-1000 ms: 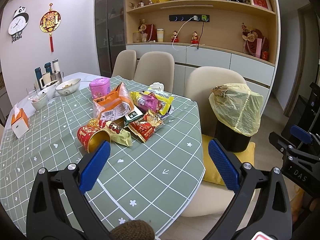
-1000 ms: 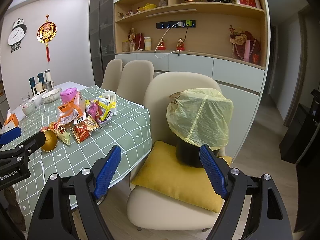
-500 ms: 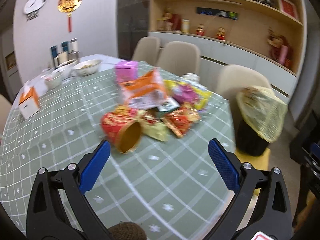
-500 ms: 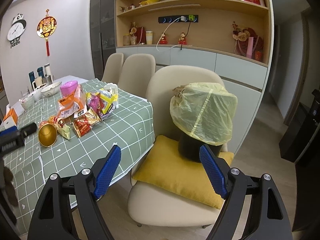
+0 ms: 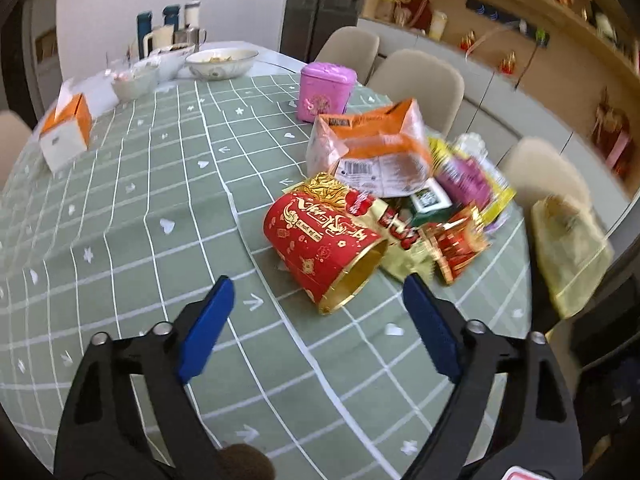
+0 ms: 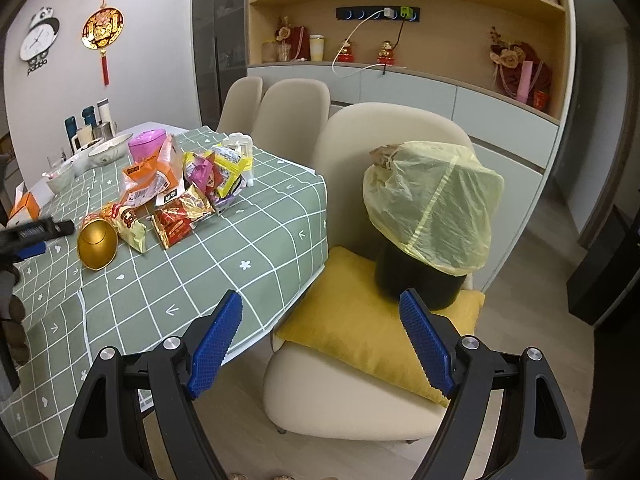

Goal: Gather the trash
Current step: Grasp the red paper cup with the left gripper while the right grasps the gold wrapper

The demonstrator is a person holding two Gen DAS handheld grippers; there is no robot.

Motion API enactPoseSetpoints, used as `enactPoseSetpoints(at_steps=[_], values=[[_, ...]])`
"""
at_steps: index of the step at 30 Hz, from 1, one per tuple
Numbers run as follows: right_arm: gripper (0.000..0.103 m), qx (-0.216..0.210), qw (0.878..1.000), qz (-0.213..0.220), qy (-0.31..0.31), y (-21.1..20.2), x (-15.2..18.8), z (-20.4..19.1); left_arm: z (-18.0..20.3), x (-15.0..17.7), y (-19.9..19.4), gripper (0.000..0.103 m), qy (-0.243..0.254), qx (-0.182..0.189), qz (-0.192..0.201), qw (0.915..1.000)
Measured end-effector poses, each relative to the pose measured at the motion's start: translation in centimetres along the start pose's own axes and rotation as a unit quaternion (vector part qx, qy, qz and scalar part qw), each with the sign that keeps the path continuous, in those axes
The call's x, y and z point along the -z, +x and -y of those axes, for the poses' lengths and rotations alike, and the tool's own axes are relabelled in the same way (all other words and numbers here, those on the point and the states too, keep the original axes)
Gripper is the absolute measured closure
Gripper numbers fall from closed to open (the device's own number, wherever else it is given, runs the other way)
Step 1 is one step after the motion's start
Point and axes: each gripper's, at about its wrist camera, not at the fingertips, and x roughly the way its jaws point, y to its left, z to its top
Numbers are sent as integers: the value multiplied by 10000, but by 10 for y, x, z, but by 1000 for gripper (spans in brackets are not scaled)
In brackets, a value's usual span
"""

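1. From my left claw's camera the snack wrappers (image 5: 452,216) past the red paper cup (image 5: 320,244) smear with motion blur; I cannot read their print.
2. The yellow-bagged bin (image 5: 568,248) there is a soft blur at the right rim, its base cut off by the lens edge.
3. The shelf ornaments (image 5: 508,64) are streaks (too blurred to name).
4. From my right claw's camera, my left gripper (image 6: 40,236) enters at the left edge; only one dark finger and a bit of blue pad show, so its jaws cannot be judged there.
5. The bin's black body (image 6: 420,280) is half hidden by my right pad and the yellow bag (image 6: 436,204).
6. The wrappers' small lettering is unreadable.
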Motion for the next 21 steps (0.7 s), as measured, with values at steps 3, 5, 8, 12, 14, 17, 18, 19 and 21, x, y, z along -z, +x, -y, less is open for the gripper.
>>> enactPoseSetpoints(at_steps=[3, 5, 8, 12, 14, 17, 18, 19, 21], values=[[26, -46, 9998, -43, -175, 10, -7, 4, 1, 1, 18, 35, 99, -322, -120, 9994], [26, -166, 9993, -65, -329, 17, -11, 4, -4, -1, 27, 38, -101, -418, -185, 9989], [26, -315, 9975, -79, -633, 28, -17, -2, -11, -7, 34, 58, -276, -511, -242, 9980], [26, -1219, 9882, -337, -862, 53, -32, -26, -22, -16, 23, 88, -302, -285, -257, 9988], [26, -1656, 9803, -366, -1012, 62, -41, -47, -27, -20, 16, 93, -322, -176, -263, 9990], [34, -2089, 9690, -387, -1259, 71, -55, -80, -40, -24, 5, 97, -333, -72, -269, 9991], [37, -2209, 9644, -416, -1392, 76, -61, -97, -45, -25, 2, 97, -354, -65, -285, 9989], [37, -2329, 9598, -429, -1507, 82, -67, -111, -51, -26, -2, 97, -408, -23, -304, 9987], [38, -2501, 9502, -442, -1806, 95, -80, -143, -61, -25, -7, 97, -470, 46, -313, 9984]])
